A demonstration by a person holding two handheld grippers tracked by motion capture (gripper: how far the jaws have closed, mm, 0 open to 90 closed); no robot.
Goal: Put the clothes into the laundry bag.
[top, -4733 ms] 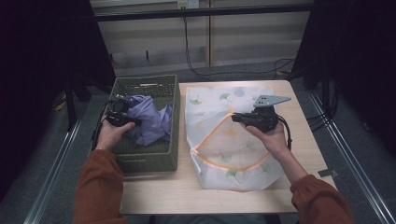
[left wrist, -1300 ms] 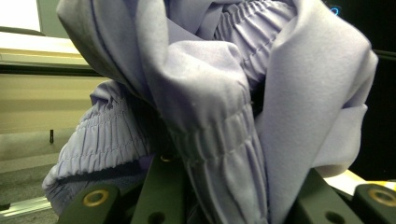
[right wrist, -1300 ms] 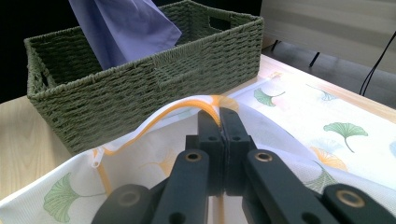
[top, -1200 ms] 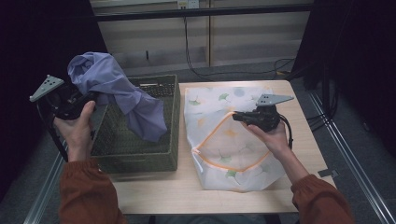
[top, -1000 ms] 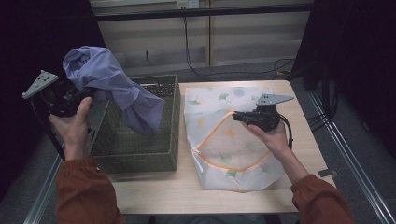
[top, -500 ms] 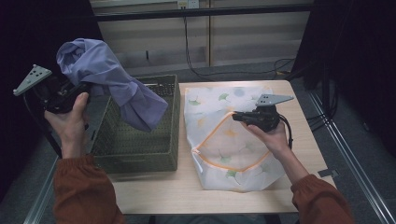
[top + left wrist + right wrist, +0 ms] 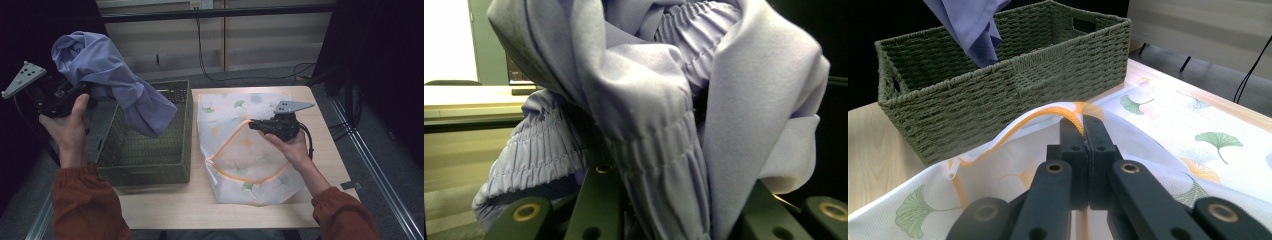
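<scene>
Lifted since the earlier frames, the lavender garment [image 7: 112,75] now hangs above the green basket [image 7: 145,155], clamped in the left gripper [image 7: 75,92]. Right gripper [image 7: 255,125] pinches the laundry bag [image 7: 250,165] by its orange-zipped opening. Bagging the garment remains.

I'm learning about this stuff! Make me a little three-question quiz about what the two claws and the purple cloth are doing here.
1. True or false: the purple cloth lies flat in the bottom of the green basket.
2. What does the right claw pinch? A) the basket rim B) the orange-trimmed edge of the leaf-print bag C) a cable
3. Fill in: the left claw holds the cloth up in the ____, above the basket.

Key: 1 false, it hangs from the left claw. 2 B. 3 air.
</scene>
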